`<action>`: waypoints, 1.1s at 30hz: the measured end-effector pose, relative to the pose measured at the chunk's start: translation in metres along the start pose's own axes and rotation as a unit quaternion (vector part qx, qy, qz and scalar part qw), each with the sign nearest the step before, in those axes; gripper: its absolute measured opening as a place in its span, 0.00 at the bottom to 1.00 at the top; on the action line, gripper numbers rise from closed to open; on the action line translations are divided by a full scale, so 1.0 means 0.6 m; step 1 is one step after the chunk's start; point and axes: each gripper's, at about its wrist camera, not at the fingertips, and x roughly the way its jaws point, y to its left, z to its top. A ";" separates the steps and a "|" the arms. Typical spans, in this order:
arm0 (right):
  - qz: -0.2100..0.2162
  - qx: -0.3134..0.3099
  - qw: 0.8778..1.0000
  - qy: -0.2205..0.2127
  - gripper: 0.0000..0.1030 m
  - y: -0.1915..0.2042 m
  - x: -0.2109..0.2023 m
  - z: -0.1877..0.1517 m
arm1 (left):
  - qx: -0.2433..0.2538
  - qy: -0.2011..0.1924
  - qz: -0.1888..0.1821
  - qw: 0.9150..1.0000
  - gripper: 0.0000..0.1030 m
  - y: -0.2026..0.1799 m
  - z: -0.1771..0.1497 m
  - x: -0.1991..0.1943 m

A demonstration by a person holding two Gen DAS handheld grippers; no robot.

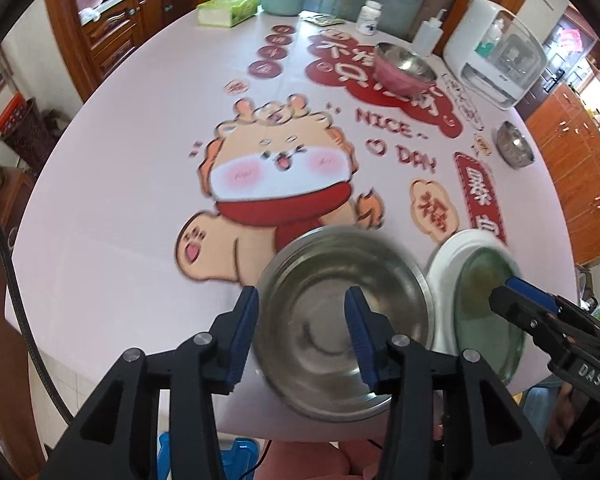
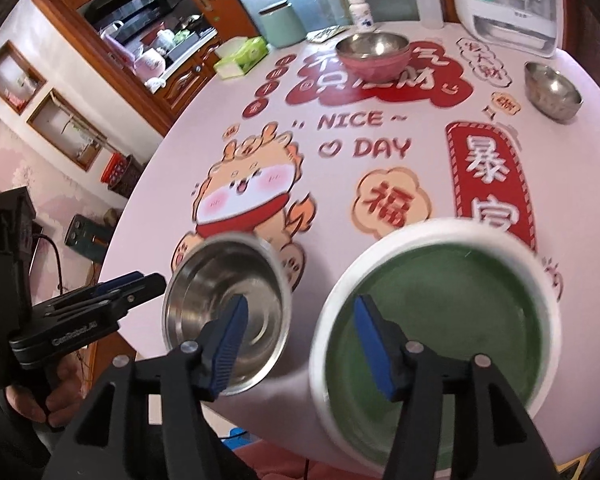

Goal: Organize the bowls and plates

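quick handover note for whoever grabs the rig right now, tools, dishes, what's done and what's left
Left tool: open, holding nothing, over the near steel bowl.
Right tool: open, holding nothing, over the rim of the white plate with the green plate on it.
Far side: steel bowl nested in the pink bowl; small steel bowl alone at the right.
Done: plates stacked, one bowl pair nested.
Left: probably gather the two loose steel bowls.
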 end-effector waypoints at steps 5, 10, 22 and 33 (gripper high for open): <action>-0.004 0.004 1.000 -0.014 0.58 -0.032 -0.020 0.041 | 0.016 -0.009 0.013 1.000 0.42 -0.039 0.049 -0.018; 0.000 0.022 1.000 -0.017 0.58 -0.075 -0.036 0.097 | 0.020 -0.002 0.022 1.000 0.44 -0.073 0.102 -0.025; 0.022 0.041 0.999 -0.018 0.59 -0.144 -0.038 0.223 | 0.039 -0.010 0.051 0.998 0.48 -0.149 0.220 -0.042; 0.036 0.028 0.998 -0.037 0.60 -0.188 -0.014 0.343 | 0.033 -0.025 0.072 0.997 0.50 -0.202 0.339 -0.011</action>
